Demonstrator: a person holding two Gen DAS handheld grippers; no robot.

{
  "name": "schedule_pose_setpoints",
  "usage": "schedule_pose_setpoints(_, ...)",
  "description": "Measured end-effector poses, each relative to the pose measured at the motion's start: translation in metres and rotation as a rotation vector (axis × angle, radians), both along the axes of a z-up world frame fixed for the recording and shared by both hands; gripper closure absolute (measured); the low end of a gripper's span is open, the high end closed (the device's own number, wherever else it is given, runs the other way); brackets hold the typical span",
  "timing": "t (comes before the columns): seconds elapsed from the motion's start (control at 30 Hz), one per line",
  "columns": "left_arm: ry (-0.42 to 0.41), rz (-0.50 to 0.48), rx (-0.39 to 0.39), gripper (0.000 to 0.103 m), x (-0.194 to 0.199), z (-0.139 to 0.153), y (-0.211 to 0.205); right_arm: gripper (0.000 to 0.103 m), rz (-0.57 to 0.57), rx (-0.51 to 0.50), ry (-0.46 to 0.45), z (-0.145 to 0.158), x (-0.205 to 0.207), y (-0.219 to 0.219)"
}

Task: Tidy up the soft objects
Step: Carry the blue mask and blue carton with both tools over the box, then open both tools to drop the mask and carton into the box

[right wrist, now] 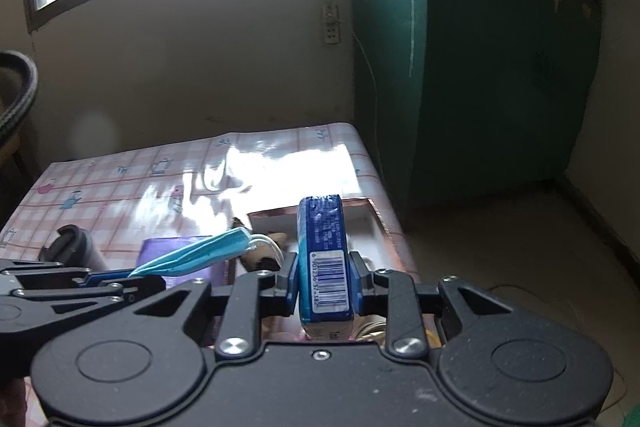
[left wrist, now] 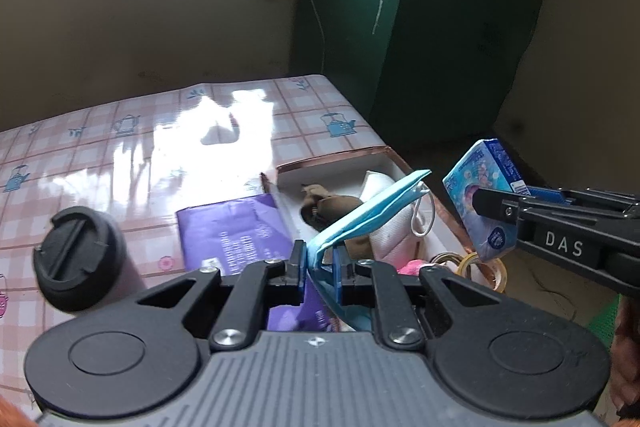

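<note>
My left gripper [left wrist: 320, 267] is shut on a blue face mask [left wrist: 368, 211], which sticks up and forward over a white open box [left wrist: 340, 167]; the mask also shows in the right wrist view [right wrist: 200, 253]. In the box lie a brown soft item [left wrist: 332, 207] and a white soft item [left wrist: 392, 227]. My right gripper [right wrist: 324, 279] is shut on a blue tissue pack [right wrist: 324, 259], held upright above the box's near right side; the pack also shows in the left wrist view [left wrist: 480, 195].
A black-lidded tumbler [left wrist: 80, 259] stands at the left on the pink checked tablecloth [left wrist: 120, 147]. A purple packet [left wrist: 236, 231] lies beside the box. Tape rolls [left wrist: 480, 267] sit near the box's right corner. A green door [right wrist: 480, 67] stands beyond the table.
</note>
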State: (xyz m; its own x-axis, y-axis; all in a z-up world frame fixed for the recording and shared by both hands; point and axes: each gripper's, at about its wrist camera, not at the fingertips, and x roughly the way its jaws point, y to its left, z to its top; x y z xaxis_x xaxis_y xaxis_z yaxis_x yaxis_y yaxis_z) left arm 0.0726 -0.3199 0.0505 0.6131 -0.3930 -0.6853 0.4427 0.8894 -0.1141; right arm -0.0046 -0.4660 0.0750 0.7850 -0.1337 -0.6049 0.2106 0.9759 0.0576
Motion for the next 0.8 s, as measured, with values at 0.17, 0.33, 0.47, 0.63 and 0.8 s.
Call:
schedule_pose_setpoints(0.17, 0.009, -0.021, -0.001, 0.087, 0.005, -0.007, -0.016, 0.072, -0.016, 0.003, 0.012, -0.007, 0.005, -0.016)
schedule_pose_setpoints(0.33, 0.007, -0.034, 0.002, 0.087, 0.012, -0.013, -0.029, 0.071, -0.03, 0.003, 0.022, -0.013, 0.012, -0.025)
schedule_pose_setpoints(0.47, 0.019, -0.029, 0.0, 0.087, 0.02, -0.018, -0.035, 0.071, -0.032, 0.009, 0.036, -0.02, 0.02, -0.029)
schedule_pose_setpoints(0.63, 0.02, -0.025, 0.002, 0.087, 0.022, -0.019, -0.039, 0.071, -0.035, -0.003, 0.047, -0.025, 0.026, -0.029)
schedule_pose_setpoints(0.8, 0.009, -0.056, 0.005, 0.068, 0.024, -0.021, -0.049, 0.053, -0.028, -0.009, 0.034, -0.028, 0.031, -0.028)
